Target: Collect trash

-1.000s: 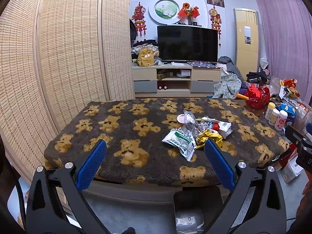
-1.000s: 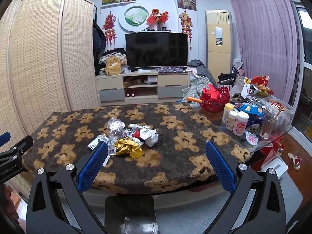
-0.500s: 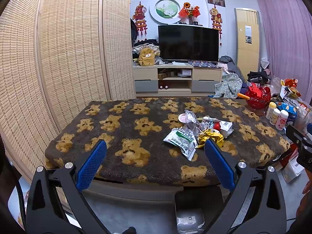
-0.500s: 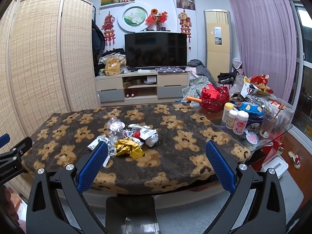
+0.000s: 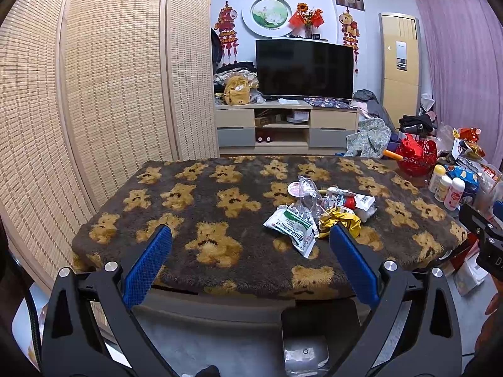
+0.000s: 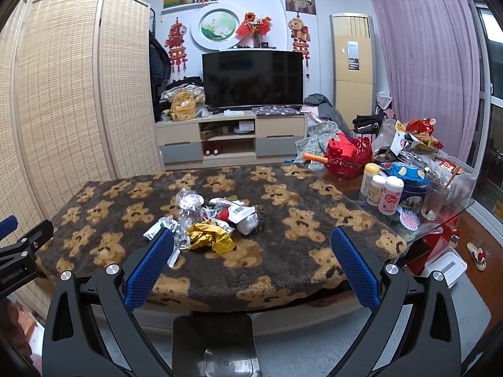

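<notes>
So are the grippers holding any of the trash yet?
No. The left gripper and right gripper are both open and empty; the trash pile lies untouched on the bear blanket.

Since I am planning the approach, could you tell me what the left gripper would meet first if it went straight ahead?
Probably the bear-patterned blanket on the table, near its front edge. The open left gripper holds nothing, and the trash pile lies right of its line. Depth is unclear.
</notes>
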### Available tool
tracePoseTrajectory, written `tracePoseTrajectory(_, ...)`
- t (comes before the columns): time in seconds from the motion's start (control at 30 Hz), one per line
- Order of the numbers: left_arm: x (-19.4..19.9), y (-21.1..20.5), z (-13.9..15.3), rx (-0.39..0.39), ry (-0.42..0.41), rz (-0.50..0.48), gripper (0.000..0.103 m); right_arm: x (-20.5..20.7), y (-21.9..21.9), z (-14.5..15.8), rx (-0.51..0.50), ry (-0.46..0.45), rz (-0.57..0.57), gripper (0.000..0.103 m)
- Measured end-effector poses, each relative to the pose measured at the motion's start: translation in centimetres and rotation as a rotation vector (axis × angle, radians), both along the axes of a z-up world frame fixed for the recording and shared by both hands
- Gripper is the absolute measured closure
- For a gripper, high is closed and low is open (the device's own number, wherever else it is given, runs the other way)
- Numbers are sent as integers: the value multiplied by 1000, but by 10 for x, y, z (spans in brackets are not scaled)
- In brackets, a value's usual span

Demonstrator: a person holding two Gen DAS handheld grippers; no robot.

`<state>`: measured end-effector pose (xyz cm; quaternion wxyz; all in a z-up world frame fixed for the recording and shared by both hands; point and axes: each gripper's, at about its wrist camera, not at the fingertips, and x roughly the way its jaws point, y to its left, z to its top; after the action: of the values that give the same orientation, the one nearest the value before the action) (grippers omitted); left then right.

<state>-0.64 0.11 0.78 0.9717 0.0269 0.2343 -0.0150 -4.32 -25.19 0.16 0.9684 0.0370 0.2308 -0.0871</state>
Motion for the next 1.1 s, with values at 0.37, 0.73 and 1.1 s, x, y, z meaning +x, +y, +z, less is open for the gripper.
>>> tracePoseTrajectory(0.37, 1, 2, -1, -1, 3, 2, 8, 2, 1, -1, 3, 1, 2, 3)
tracePoseTrajectory(0.73, 0, 4, -2, -3, 6, 1, 8, 6, 9, -7, 10, 10, 9, 3)
tracePoseTrajectory(1.1, 2, 4, -8, -8, 16, 3, 8, 8, 6, -9, 13, 14, 13, 3)
